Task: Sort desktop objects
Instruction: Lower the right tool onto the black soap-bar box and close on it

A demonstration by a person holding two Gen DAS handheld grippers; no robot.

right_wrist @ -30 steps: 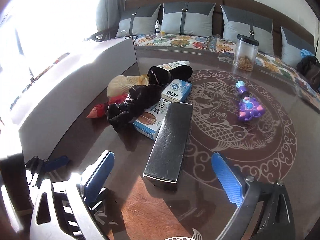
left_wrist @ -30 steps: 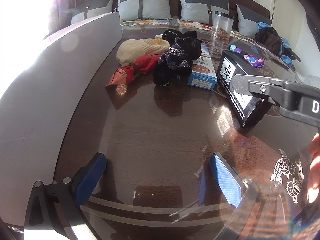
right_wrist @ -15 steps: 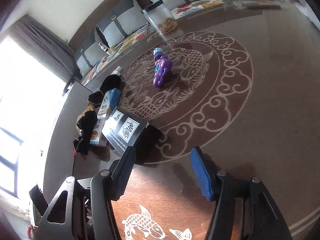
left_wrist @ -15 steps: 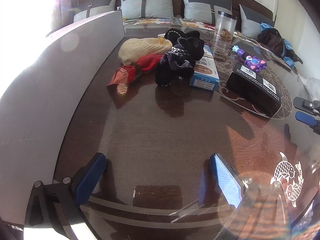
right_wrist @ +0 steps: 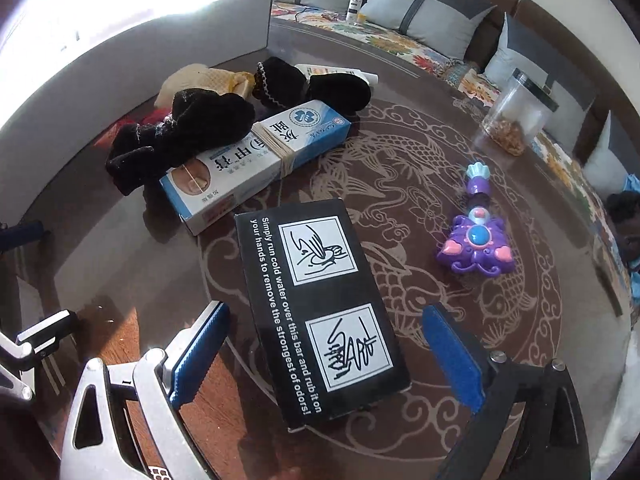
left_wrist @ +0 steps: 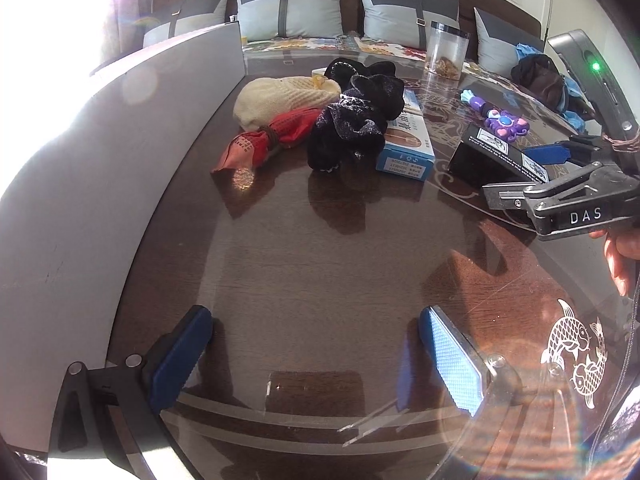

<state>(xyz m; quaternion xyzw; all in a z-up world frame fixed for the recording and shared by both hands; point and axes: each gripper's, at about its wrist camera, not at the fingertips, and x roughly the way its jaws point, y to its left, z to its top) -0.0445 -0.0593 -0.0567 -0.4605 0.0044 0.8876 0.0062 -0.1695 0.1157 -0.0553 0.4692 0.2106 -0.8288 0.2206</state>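
A black box (right_wrist: 320, 308) with white printing lies on the dark glass table (right_wrist: 132, 272). My right gripper (right_wrist: 324, 356) is open, one finger on each side of the box's near end, not closed on it. It also shows in the left wrist view (left_wrist: 520, 172), over the black box (left_wrist: 488, 152). My left gripper (left_wrist: 316, 352) is open and empty low over bare table. Farther off lie a blue and white box (right_wrist: 240, 160), black socks (left_wrist: 352, 124), a cream knit item (left_wrist: 280, 96), a red bundle (left_wrist: 268, 140) and a purple toy (right_wrist: 476, 240).
A grey panel (left_wrist: 100, 152) curves along the table's left side. A clear jar (right_wrist: 516, 116) with a dark lid stands at the back right. A sofa with grey cushions (left_wrist: 292, 12) runs behind the table. Dark clothes (left_wrist: 540, 76) lie at the far right.
My right gripper has swung back over the black box and dropped so its open fingers straddle the near end. My left gripper has stayed put.
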